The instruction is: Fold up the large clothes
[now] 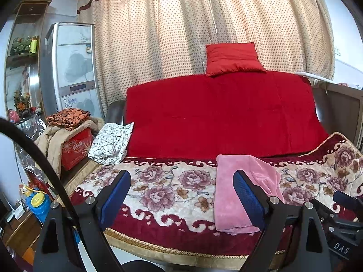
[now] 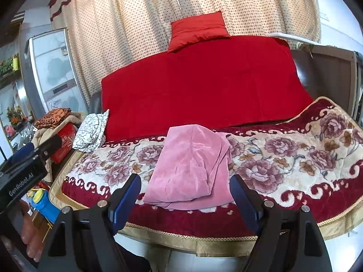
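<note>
We see both views from in front of the sofa (image 1: 172,195), just off its front edge, facing the backrest and curtain (image 1: 181,22) and tilted slightly down. Our left view sits further left, taking in the fridge (image 1: 72,63) and putting the pink cloth (image 1: 240,190) right of centre. Our right view centres that cloth (image 2: 188,165). Both share seat, cushion (image 2: 197,28) and side clutter.

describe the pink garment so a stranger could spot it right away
Find the sofa's flowered seat cover below the plain red throw. The pink garment lies folded near its front edge, the only pink, unpatterned cloth there.
</note>
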`<act>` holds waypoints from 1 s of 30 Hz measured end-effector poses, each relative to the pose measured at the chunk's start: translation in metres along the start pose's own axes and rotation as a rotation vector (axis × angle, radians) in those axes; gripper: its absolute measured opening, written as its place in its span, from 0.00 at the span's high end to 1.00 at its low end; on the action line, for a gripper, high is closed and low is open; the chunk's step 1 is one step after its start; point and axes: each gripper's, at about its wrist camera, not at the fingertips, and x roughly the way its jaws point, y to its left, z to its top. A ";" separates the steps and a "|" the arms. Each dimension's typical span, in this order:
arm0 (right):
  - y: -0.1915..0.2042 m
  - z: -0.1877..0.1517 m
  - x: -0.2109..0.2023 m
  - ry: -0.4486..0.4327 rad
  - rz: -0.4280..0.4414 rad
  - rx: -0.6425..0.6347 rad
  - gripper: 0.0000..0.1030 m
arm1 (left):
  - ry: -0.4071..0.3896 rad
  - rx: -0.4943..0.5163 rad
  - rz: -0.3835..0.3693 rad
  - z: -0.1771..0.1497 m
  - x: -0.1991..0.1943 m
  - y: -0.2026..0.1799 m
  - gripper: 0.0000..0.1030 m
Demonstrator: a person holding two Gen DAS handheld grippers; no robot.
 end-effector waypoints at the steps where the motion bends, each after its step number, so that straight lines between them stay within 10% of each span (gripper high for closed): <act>1: 0.002 0.000 -0.002 -0.005 -0.008 -0.005 0.19 | -0.003 -0.003 0.003 0.000 -0.002 0.001 0.11; 30: 0.028 0.010 -0.049 -0.171 -0.190 -0.066 0.19 | -0.058 -0.060 -0.015 0.006 -0.034 0.016 0.07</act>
